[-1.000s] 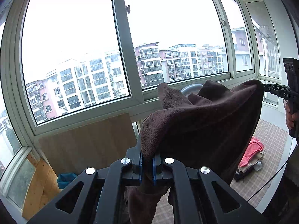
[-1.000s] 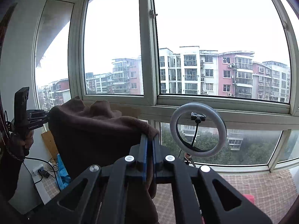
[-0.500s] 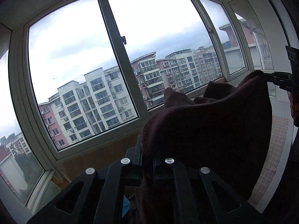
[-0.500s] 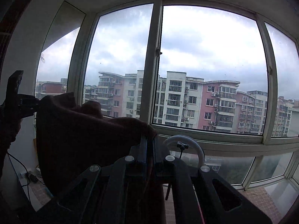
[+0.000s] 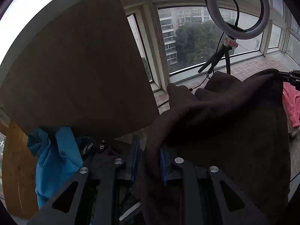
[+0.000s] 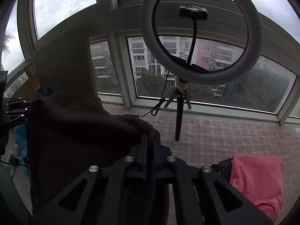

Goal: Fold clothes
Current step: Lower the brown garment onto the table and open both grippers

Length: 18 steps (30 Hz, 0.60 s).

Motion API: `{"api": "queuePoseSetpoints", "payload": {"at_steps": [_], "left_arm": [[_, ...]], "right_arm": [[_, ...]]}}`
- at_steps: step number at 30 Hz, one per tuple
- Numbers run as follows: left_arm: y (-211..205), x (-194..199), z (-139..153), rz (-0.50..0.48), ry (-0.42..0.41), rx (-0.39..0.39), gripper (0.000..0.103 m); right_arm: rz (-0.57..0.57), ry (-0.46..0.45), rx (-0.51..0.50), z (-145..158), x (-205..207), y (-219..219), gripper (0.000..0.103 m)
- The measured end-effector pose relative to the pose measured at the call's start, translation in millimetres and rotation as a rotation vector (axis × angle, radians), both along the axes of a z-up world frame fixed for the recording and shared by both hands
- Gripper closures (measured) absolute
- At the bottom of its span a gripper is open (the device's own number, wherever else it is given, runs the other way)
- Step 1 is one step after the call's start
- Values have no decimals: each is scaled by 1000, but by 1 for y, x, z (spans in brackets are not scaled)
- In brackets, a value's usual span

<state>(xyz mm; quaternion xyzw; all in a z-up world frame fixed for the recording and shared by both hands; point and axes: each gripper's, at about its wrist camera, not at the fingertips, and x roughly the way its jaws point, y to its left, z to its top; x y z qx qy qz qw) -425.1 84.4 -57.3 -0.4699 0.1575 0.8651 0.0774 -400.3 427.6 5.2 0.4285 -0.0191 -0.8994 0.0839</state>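
Brown fleece garment [image 5: 225,131] spans both claws; left claw [image 5: 148,161] opening.

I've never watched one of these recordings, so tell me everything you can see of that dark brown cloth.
The brown cloth looks like soft, thick fleece, very dark and plain. It hangs stretched between the two grippers, its top edge sagging in folds. The right gripper pinches one corner; the left gripper has the other between its jaws, which are opening. Its lower part drops out of view.

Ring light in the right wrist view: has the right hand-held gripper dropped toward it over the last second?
Yes. The ring light now sits high and large above the right hand-held gripper, so it has tipped downward toward the floor.
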Motion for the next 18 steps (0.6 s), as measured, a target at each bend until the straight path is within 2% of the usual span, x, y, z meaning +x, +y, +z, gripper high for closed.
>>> {"api": "queuePoseSetpoints", "payload": {"at_steps": [1, 2, 4, 6, 7, 10, 12, 15, 18], "left_arm": [[-3, -3, -26, 23, -42, -14, 84], [-12, 4, -42, 39, -59, -18, 84], [-30, 23, -57, 53, -83, 15, 84], [-51, 50, -66, 81, -114, 67, 81], [-62, 65, -71, 102, -134, 107, 77], [-87, 105, -88, 168, -205, 220, 69], [-91, 123, -106, 194, -262, 278, 69], [-81, 136, -126, 189, -286, 261, 65], [-73, 138, -144, 186, -314, 277, 61]], "right_arm": [[-4, -81, -27, -30, -10, 5, 97], [-5, -123, -70, -50, -9, 13, 97], [19, -165, -129, -76, 5, 28, 93], [20, -177, -75, -90, 20, 41, 70], [13, -180, -42, -96, 25, 48, 67], [3, -211, 3, -112, 39, 67, 66], [-12, -243, -24, -124, 43, 75, 64], [-37, -280, -76, -135, 47, 80, 63], [-38, -300, -73, -146, 51, 77, 62]]}}
